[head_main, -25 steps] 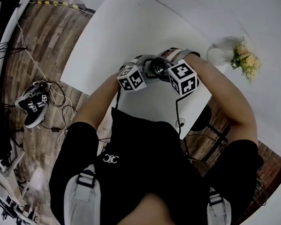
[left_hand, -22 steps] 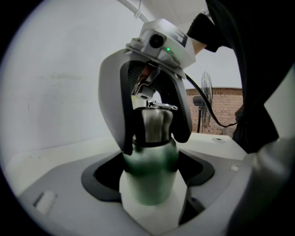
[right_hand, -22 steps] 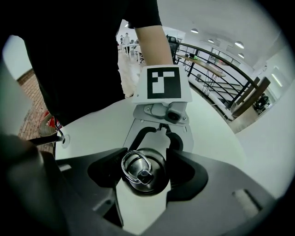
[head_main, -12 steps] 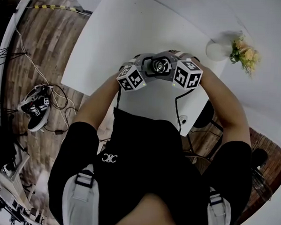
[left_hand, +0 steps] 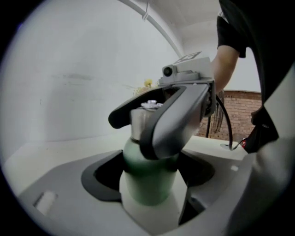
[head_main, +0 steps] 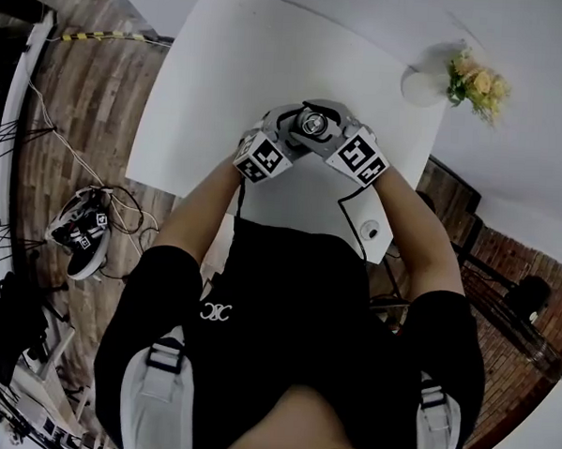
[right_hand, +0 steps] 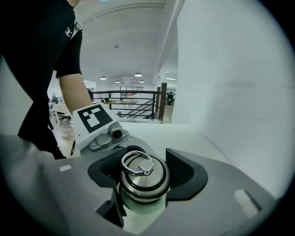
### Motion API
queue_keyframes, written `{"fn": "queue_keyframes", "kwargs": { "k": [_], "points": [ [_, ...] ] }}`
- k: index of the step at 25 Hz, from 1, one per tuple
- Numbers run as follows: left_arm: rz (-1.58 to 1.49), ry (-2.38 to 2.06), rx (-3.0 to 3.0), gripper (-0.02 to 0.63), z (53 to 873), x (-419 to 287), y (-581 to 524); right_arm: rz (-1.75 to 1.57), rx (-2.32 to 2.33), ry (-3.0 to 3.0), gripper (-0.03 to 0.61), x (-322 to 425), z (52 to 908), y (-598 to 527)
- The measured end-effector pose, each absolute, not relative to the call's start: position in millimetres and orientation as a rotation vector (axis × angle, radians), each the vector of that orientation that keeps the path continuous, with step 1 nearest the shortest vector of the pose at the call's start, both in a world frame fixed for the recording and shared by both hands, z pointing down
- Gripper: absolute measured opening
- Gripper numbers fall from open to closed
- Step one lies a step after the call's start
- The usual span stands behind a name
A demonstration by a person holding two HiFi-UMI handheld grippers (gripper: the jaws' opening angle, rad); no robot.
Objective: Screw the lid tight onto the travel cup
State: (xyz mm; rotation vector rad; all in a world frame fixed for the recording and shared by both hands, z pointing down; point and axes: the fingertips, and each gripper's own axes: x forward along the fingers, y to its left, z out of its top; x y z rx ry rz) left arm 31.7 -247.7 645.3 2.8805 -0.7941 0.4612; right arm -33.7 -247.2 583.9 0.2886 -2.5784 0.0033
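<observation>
At a white table point(head_main: 224, 66), twelve o'clock from the person, the left gripper point(left_hand: 150, 177) pinches the green travel cup point(left_hand: 147, 159) by its body while the right gripper's point(right_hand: 145, 180) jaws clamp its steel lid point(right_hand: 143, 171).

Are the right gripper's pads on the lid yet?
Touching. The right gripper view shows the lid seated between the right gripper's dark pads, both against its sides with no gap.

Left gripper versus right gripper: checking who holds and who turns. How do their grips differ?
The left gripper grips the green travel cup; the right gripper grips its steel lid on top. The left gripper meets the cup side-on; the right gripper looks down onto the lid. Both are shut, holding one cup.
</observation>
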Motion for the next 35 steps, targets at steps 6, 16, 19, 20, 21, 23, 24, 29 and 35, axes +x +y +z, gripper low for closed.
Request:
{"fn": "queue_keyframes", "kwargs": {
  "k": [6, 16, 19, 20, 21, 23, 24, 29, 35],
  "points": [
    [0.476, -0.823, 2.876, 0.416, 645.3, 31.5, -246.8, 0.057, 0.62, -2.613, 0.264, -29.3, 580.0, -256.7],
    [0.449, -0.842, 2.873, 0.416, 642.8, 34.9, -248.9, 0.11, 0.999, -2.574, 0.264, -19.3, 579.2, -269.3],
    [0.453, -0.836, 2.88, 0.416, 643.2, 35.4, -248.1, 0.172, 0.967, -2.579, 0.267, -19.3, 577.3, -267.4],
    [0.455, -0.835, 2.879, 0.416, 643.4, 35.1, -247.9, 0.194, 0.946, -2.59, 0.266, -20.2, 574.8, -266.0],
    [0.455, -0.833, 2.878, 0.416, 643.3, 34.9, -247.8, 0.195, 0.915, -2.605, 0.267, -21.1, 570.9, -263.7],
    [0.456, -0.83, 2.874, 0.416, 643.2, 35.7, -248.2, 0.11, 0.805, -2.623, 0.268, -21.5, 562.1, -255.7],
    [0.455, -0.825, 2.873, 0.416, 643.3, 36.6, -248.7, 0.032, 0.719, -2.609, 0.27, -20.7, 560.0, -250.3],
    [0.462, -0.789, 2.872, 0.416, 646.2, 37.0, -247.6, -0.397, 0.22, -2.338, 0.272, -6.2, 577.9, -222.8],
    [0.459, -0.78, 2.877, 0.416, 646.1, 37.8, -248.4, -0.708, -0.218, -1.973, 0.272, 2.4, 584.7, -223.8]
  ]
}}
